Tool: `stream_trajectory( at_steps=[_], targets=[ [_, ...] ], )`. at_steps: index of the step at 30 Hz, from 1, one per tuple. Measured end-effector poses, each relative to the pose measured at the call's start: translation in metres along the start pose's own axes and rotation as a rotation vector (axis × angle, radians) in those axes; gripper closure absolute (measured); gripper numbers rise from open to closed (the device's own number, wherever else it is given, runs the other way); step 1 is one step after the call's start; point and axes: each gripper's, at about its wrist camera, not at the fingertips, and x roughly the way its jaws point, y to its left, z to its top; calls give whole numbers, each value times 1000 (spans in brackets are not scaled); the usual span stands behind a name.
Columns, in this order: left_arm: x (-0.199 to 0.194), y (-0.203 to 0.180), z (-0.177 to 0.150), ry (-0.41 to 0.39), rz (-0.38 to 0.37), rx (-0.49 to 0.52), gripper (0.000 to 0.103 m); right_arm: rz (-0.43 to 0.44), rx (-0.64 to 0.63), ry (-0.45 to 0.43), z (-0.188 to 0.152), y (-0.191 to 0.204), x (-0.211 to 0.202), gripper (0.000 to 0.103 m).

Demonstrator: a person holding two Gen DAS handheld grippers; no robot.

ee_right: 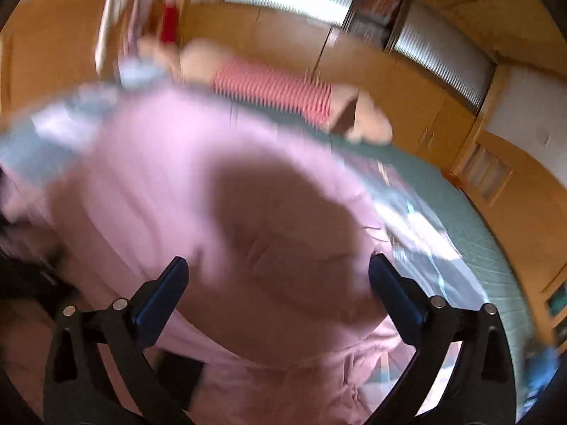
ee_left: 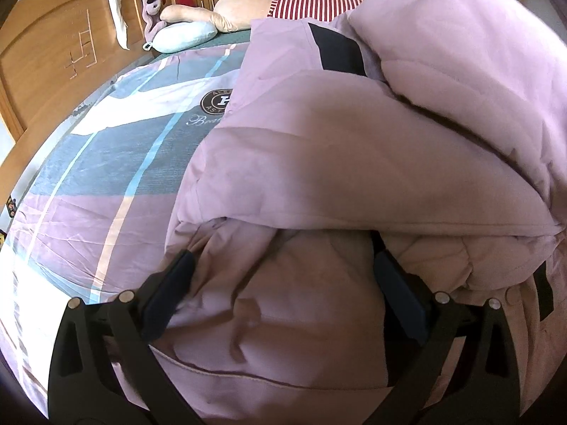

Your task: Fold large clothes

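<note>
**Pressing the fold flat before I let the coat go**

I have the pink padded coat (ee_left: 354, 163) lying on the bed (ee_left: 88, 184), on its patterned cover, with one padded layer already doubled over another; a black band (ee_left: 336, 51) shows near the far end of the pile. My left gripper (ee_left: 283, 283) sits low against the near edge of the coat, its jaws spread wide with a bulge of fabric between them. The fingers look to be resting on the cloth rather than pinching it, so I judge it holds nothing. My right gripper (ee_right: 278, 283) is likewise wide apart above the coat (ee_right: 212, 184); that view is smeared, so I cannot tell whether its tips touch the fabric.

As I read it, the step is to settle this fold and take a fresh grip for the next one. To do that well, I want both grippers on the same edge, well apart from each other, each biting only the top layers. Puffy filling springs back, so I should press the crease down before lifting. I should close on a seam or hem, not on a loose bulge, which I expect would slip.

The stuffed toy (ee_left: 226, 10) in its striped top and the small blue pillow (ee_left: 184, 37) sit at the head of the bed, well apart from the coat, so I can carry the fold that way freely.
</note>
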Motion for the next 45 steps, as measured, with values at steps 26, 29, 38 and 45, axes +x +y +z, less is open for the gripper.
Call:
stream_trajectory(
  at_steps=[26,29,38,45],
  targets=[
    [-68,27,11,-232,-280,-142,2,603,-287,20,-26,92,-57,99],
    [-65,15,7,-198,-361,-103,2,603,-301,47,-36,105,-54,98],
    [-51,-18,-5,-135,-370,-7,2,580,-478,-29,-43,120,-70,21],
    [-39,-10,-1,-80,-342,-23,2,810,-300,-87,0,33,-91,21]
  ],
)
